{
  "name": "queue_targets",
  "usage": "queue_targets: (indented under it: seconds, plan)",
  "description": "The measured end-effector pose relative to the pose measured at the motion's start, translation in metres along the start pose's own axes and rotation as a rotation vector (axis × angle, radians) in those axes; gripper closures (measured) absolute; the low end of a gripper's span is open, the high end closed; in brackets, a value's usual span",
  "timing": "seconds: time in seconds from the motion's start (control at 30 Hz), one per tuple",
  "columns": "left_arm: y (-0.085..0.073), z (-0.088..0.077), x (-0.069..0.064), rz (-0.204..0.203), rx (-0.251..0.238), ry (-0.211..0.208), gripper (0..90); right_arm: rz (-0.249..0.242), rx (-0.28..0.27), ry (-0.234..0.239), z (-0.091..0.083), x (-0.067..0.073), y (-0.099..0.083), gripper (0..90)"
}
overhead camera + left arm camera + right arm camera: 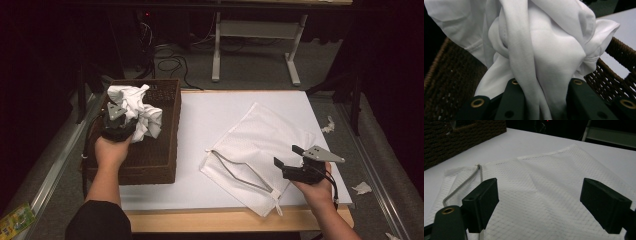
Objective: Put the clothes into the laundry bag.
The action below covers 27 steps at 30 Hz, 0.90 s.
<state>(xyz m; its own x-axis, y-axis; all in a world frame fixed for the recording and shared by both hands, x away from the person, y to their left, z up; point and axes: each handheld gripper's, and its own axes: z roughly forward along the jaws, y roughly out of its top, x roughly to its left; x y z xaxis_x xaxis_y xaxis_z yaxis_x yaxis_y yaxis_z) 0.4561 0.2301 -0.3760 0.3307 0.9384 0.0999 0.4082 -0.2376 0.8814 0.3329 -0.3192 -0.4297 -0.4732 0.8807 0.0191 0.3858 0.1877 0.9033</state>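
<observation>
My left gripper is clamped on a crumpled white cotton garment, and I hold that bundle up over the dark brown woven wicker basket at the left side of the table. In the left gripper view the white cloth bulges up from between the two black jaws, pinched tight at its lower folds, with the basket's weave below and behind it. My right gripper has its jaws standing wide apart with nothing between them; it hovers at the near right edge of a flat white mesh laundry bag lying on the white tabletop. In the right gripper view the mesh spreads out beneath the jaws, and the bag's grey zipper runs along its opening at left, bent open.
</observation>
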Motion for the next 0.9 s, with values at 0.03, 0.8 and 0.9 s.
queue_targets:
  seconds: [0.03,0.8,0.9]
  plan:
    - [0.0,-0.002,0.0,-0.003,-0.018,0.008,76.3,0.0,0.0,0.0,0.0,0.0,0.0,16.0]
    - [0.003,-0.023,0.005,-0.057,-0.23,0.015,76.6,0.012,0.002,0.0,-0.001,0.001,-0.001,16.0]
    - [0.008,-0.025,0.003,-0.054,-0.248,0.001,76.7,0.011,0.002,-0.001,0.0,-0.001,-0.001,16.0]
